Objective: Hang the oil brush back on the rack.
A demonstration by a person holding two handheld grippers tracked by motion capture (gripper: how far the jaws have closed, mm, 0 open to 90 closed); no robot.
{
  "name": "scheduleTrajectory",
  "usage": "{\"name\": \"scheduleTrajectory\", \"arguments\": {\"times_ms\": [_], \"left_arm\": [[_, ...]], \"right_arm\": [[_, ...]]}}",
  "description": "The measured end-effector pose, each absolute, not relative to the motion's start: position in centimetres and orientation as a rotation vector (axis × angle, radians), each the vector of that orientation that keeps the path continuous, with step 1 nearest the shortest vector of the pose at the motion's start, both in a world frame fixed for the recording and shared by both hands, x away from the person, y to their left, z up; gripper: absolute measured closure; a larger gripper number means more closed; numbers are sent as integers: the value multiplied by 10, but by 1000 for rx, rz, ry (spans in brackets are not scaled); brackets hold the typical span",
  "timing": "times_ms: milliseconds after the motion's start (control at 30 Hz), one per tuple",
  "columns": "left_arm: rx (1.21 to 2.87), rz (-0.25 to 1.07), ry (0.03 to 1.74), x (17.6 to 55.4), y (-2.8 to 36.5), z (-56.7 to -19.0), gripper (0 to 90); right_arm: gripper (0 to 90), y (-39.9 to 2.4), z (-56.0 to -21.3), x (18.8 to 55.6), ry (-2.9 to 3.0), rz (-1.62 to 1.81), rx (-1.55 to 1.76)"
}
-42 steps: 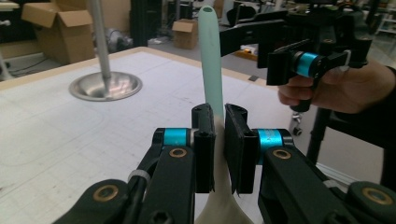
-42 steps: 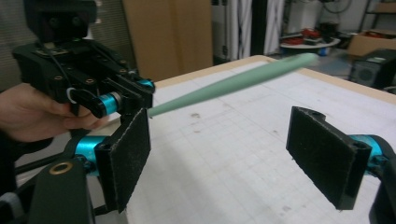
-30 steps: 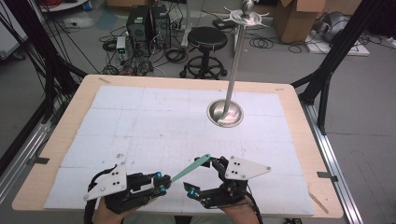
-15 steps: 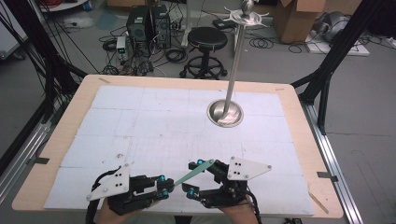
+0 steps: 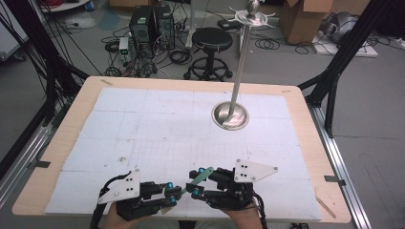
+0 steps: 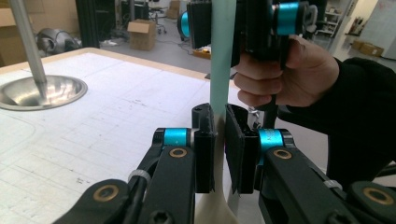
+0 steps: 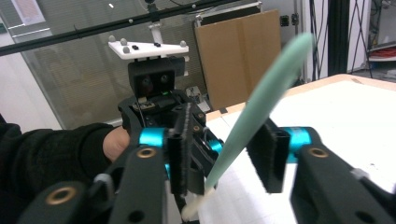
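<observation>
Two grippers are meeting near my edge of the table (image 5: 305, 157), and between them I am passing a thin pale-green stick (image 5: 195, 180) with a whitish lower end. My left gripper (image 6: 219, 140) is pinching the stick low down, its two black pads pressing on it from both sides, so the stick is standing upright in the left gripper view. My right gripper (image 7: 229, 154) is reaching over the upper part; its jaws have just been closing around the stick, but in the right gripper view I am seeing a gap on one side, so I judge that they are not yet gripping. To do this handover well, I think I should keep the left hand quiet and finish closing the right jaws squarely on the flat of the stick. The steel stand (image 5: 230, 116) with its round base is standing well apart, farther up the table.
</observation>
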State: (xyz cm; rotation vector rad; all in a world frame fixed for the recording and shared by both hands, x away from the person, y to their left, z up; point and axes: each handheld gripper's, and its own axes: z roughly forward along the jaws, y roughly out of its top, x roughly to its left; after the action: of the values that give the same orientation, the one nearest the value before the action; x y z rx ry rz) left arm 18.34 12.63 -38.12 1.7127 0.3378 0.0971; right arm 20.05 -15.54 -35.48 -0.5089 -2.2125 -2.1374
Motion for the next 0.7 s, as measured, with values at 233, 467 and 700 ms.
{"name": "scheduleTrajectory", "arguments": {"times_ms": [233, 467, 700], "left_arm": [[1736, 107, 337, 183, 121, -384, 825], [1732, 96, 328, 182, 120, -384, 829], [1748, 46, 381, 190, 125, -383, 526]], "right_arm": [[799, -155, -354, 199, -2263, -2126, -547], [825, -151, -348, 196, -2267, -2082, -569], [825, -153, -345, 195, -2279, -2086, -565]]}}
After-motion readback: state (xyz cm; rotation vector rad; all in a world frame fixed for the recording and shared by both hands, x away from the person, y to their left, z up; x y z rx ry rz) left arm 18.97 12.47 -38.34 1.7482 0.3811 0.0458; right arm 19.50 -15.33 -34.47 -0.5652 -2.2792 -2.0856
